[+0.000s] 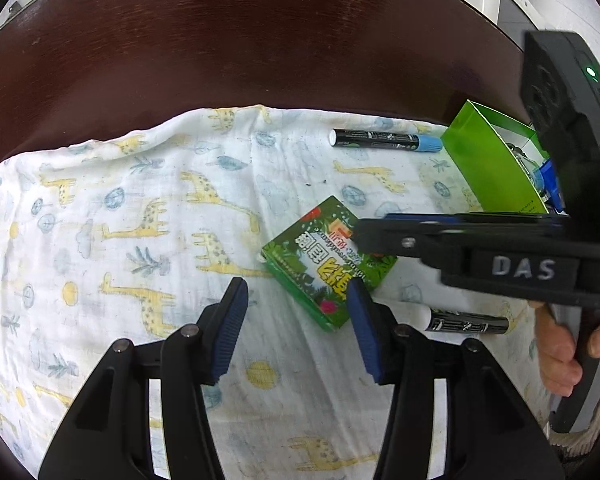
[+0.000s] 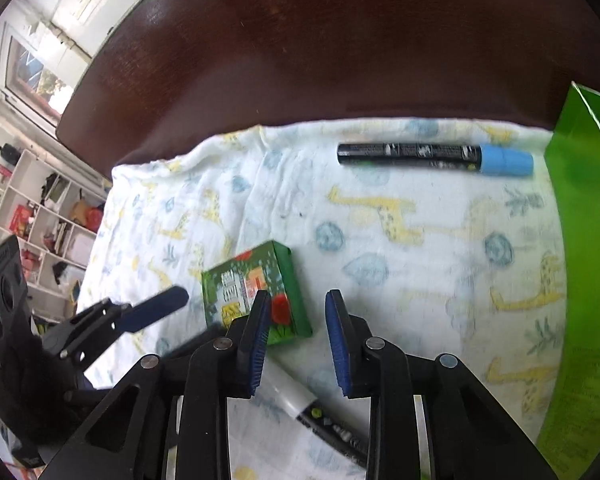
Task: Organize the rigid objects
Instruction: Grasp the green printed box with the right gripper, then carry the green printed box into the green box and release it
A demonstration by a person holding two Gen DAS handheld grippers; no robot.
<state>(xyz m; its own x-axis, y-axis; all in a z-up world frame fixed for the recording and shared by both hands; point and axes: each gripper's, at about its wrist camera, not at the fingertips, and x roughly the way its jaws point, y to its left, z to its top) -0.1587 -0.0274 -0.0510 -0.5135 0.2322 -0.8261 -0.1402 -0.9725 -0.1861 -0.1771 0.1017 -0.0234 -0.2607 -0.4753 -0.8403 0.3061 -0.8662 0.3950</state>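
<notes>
A small green box point(image 1: 327, 261) with jungle print lies flat on a giraffe-patterned cloth point(image 1: 112, 216) spread over the dark wooden tabletop point(image 1: 220, 40). The left gripper point(image 1: 298, 322) hangs just short of the box with its fingers point(image 1: 232, 324) spread wide and empty; the box sits ahead and slightly to the right of the gap, its near corner beside the right-hand blue pad. The right gripper point(image 2: 298, 344) comes in from the other side, its fingers point(image 2: 340, 340) also parted and holding nothing. In the right wrist view the box point(image 2: 256, 292) lies just left of the gap, partly behind the left-hand pad. A white-capped marker point(image 2: 312, 408) lies on the cloth under the right gripper, close to the box. A blue-capped marker point(image 1: 384, 141) rests farther back, well apart from both grippers, its cap end near a green open container point(image 1: 488, 160) at the cloth's right edge.
</notes>
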